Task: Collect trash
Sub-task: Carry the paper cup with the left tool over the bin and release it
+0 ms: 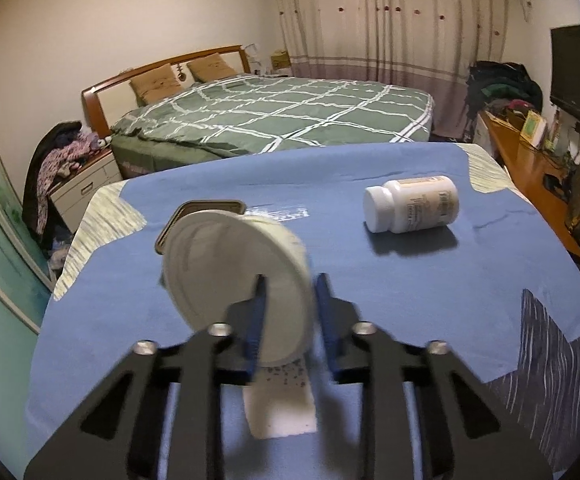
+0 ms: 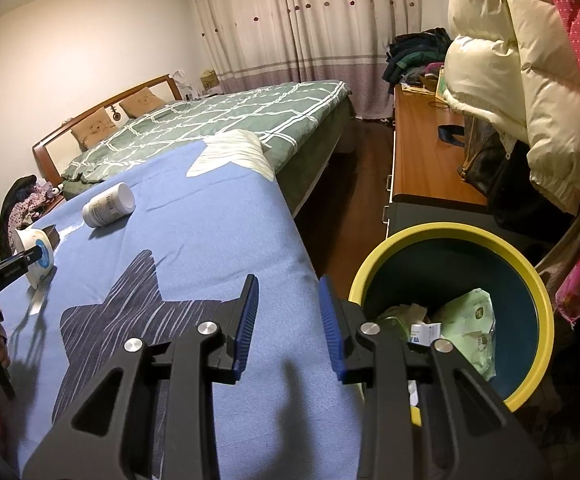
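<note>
Blue pads of the left tool [image 1: 287, 312] sit closest to the camera, and they pinch the rim of a white round tub [image 1: 235, 280] that is tipped up on its edge. One pad is inside the rim and one is outside, so the left tool is closed on the tub. The tub is low over the blue cloth [image 1: 410, 304] on the counter, and a white paper slip [image 1: 281, 408] lies under it.

The step looks like picking up the tub. Next the tub likely needs a lift and a carry to the yellow bin [image 2: 450, 236], which is past the counter's edge and already has trash in it.

The right tool [image 2: 287, 320] is part open and holds nothing. A white bottle [image 1: 412, 204] lies on its side, still to collect.
</note>
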{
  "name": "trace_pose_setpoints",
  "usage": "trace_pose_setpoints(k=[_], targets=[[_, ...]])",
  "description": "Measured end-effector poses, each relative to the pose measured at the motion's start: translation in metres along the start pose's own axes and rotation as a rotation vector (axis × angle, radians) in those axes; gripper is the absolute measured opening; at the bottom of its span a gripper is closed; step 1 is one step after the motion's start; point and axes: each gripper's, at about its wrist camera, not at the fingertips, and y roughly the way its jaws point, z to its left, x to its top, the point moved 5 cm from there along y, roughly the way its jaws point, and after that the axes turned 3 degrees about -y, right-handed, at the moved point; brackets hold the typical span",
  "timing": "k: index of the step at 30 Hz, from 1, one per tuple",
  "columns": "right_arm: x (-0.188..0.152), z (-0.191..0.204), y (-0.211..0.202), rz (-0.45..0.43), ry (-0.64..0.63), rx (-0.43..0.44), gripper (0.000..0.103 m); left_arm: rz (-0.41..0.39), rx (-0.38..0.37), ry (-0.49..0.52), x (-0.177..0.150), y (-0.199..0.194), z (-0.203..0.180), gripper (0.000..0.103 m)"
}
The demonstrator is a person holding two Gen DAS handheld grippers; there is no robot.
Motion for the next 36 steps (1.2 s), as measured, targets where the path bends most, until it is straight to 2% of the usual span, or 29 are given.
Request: trace_pose_setpoints(k=[2, 9, 16, 22, 26, 31, 36], targets=[[0.0, 0.0, 0.0, -0.003, 0.001, 0.002, 0.03, -0.014, 0.003, 0.029, 0.0, -0.004, -0.005, 0.006], [-0.002, -0.006, -0.011, -0.015, -0.028, -0.003, 0.03, -0.078, -0.038, 0.062, 0.008, -0.031, -0.025, 0.005], [0.0, -0.052, -0.035, -0.05, -0.013, -0.104, 0.03, -0.133, -0.134, 0.115, 0.015, -0.073, -0.069, 0.005], [-0.009, -0.106, -0.062, -0.075, 0.035, -0.208, 0.03, -0.143, -0.283, 0.202, 0.013, -0.106, -0.145, 0.006], [-0.021, -0.132, -0.079, -0.079, 0.061, -0.243, 0.03, -0.113, -0.407, 0.273, 0.008, -0.122, -0.214, 0.005], [-0.032, -0.155, -0.089, -0.082, 0.101, -0.257, 0.03, -0.07, -0.51, 0.364, -0.008, -0.131, -0.293, 0.006], [-0.04, -0.169, -0.092, -0.082, 0.127, -0.251, 0.03, 0.009, -0.608, 0.448, -0.03, -0.133, -0.375, 0.006]])
